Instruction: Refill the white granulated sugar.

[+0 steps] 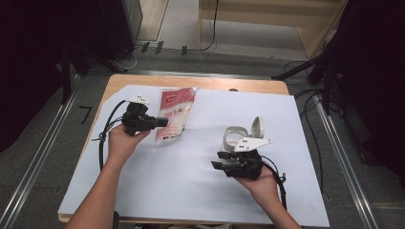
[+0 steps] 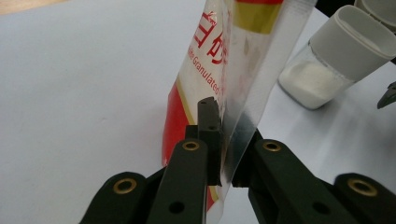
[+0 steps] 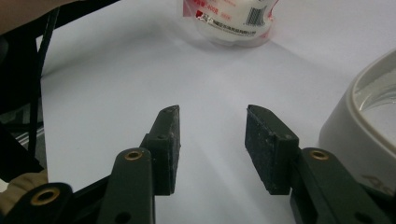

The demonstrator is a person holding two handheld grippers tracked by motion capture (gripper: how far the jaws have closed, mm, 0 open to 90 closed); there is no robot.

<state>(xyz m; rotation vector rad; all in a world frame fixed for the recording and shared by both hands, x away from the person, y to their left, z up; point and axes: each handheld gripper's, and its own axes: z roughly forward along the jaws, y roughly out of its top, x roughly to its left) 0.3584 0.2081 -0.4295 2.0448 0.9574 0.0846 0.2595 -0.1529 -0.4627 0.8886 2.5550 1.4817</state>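
One open jar (image 1: 237, 137) stands just beside the sugar pouch (image 1: 175, 113).

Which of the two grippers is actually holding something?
The left gripper: it is shut on the edge of the red and white sugar bag. The right gripper has its jaws apart, nothing between them, beside the open jar.

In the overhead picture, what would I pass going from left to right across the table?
Left gripper → red and white sugar pouch → right gripper → white-lidded jar, lid flipped open.
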